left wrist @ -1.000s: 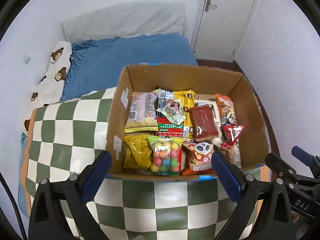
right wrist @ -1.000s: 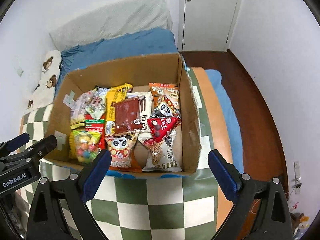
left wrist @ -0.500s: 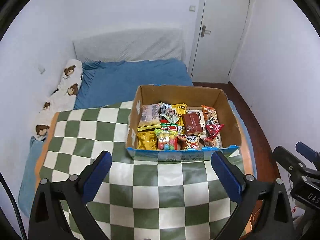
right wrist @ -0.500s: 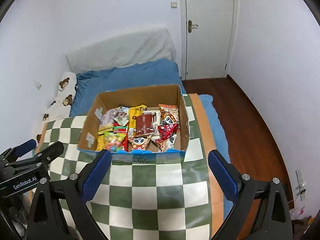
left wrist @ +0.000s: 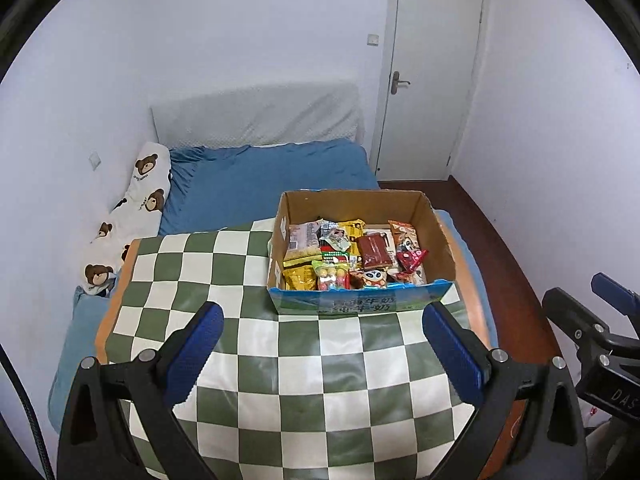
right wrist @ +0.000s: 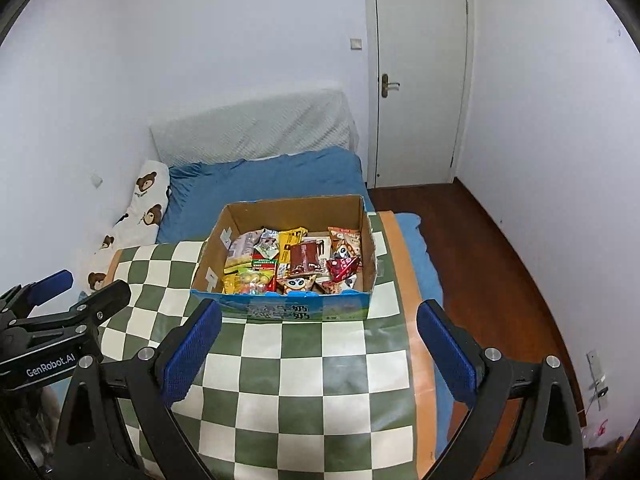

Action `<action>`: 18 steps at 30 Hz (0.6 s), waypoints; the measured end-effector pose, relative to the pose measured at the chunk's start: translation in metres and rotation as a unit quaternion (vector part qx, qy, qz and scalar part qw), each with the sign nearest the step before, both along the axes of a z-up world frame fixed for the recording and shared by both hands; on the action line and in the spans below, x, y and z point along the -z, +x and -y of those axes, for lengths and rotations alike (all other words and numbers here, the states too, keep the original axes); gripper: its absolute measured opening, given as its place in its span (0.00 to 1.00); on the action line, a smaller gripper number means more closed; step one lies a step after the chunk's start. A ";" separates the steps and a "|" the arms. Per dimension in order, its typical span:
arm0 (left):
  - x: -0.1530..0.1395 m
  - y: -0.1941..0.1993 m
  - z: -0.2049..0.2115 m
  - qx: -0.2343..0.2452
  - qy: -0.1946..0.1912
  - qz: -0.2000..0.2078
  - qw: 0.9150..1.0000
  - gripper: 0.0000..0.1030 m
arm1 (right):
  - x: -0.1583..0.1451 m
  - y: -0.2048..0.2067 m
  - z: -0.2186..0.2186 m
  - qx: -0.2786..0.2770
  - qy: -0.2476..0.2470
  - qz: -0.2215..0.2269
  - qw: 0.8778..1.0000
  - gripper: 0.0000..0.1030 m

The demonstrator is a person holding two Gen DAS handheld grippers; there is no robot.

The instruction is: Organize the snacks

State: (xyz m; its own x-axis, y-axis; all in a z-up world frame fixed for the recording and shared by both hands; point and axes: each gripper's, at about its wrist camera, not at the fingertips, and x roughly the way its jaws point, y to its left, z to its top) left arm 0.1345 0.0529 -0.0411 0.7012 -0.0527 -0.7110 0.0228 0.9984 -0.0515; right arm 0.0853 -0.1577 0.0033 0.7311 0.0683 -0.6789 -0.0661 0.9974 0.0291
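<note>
**On the bed: snack box full, both claws empty**

On the checked cloth [left wrist: 280, 360] over the bed [left wrist: 272, 176] sits the box [left wrist: 360, 304], toward the cloth's far right part. Snacks [left wrist: 348, 256] lie packed inside in overlapping layers; lower packets are covered by upper ones, and print on them is too small to read. A brown packet [left wrist: 374, 250] lies on top near the middle, a panda packet [left wrist: 374, 278] against the near wall. The near wall hides the packets' bottom edges.

Left claw [left wrist: 320, 352]: spread wide, nothing between the pads, held above the cloth, well short of the box. Right claw [right wrist: 316, 350]: same, wide apart and empty. Each claw shows at the other view's edge, cut off by the frame. Hands holding them are out of view.

Against half a second ago: both views sit farther back and higher, the box smaller in frame, more wall and door [left wrist: 432, 80] visible. Snack arrangement unchanged.
</note>
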 end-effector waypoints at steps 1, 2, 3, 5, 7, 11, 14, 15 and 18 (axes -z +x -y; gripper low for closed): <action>-0.001 -0.002 0.001 0.001 0.001 0.001 1.000 0.99 | -0.003 -0.003 0.000 -0.002 0.001 0.001 1.000 0.97; -0.002 -0.004 0.001 0.002 0.002 0.001 1.000 0.99 | -0.005 -0.005 0.000 -0.003 0.001 0.001 1.000 0.97; -0.003 -0.006 0.001 0.003 0.001 0.001 1.000 0.99 | -0.007 -0.007 0.000 -0.003 0.001 0.003 1.000 0.97; -0.004 -0.009 0.002 0.005 0.000 0.002 1.000 0.99 | -0.008 -0.009 -0.001 -0.004 0.000 0.004 1.000 0.97; -0.003 -0.009 0.001 0.005 -0.001 0.002 1.000 0.99 | -0.009 -0.010 -0.001 -0.004 0.001 0.004 1.000 0.97; 0.001 -0.007 0.000 0.003 -0.006 0.002 1.000 0.99 | -0.005 -0.007 -0.002 -0.002 0.001 0.000 1.000 0.98; 0.005 -0.001 0.002 0.000 -0.006 0.000 1.000 1.00 | 0.000 -0.001 -0.001 0.003 -0.003 -0.001 1.000 1.00; 0.007 0.001 0.002 -0.002 -0.004 0.000 1.000 1.00 | 0.002 0.001 -0.001 0.004 -0.004 -0.002 1.000 1.00; 0.012 0.011 0.002 -0.009 -0.001 0.000 1.000 1.00 | 0.006 0.008 0.000 0.008 -0.011 -0.001 1.000 1.00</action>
State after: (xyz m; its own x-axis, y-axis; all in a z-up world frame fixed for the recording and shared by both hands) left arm 0.1451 0.0510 -0.0527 0.7027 -0.0413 -0.7102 0.0045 0.9986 -0.0536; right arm 0.0936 -0.1576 -0.0032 0.7307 0.0415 -0.6814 -0.0495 0.9987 0.0077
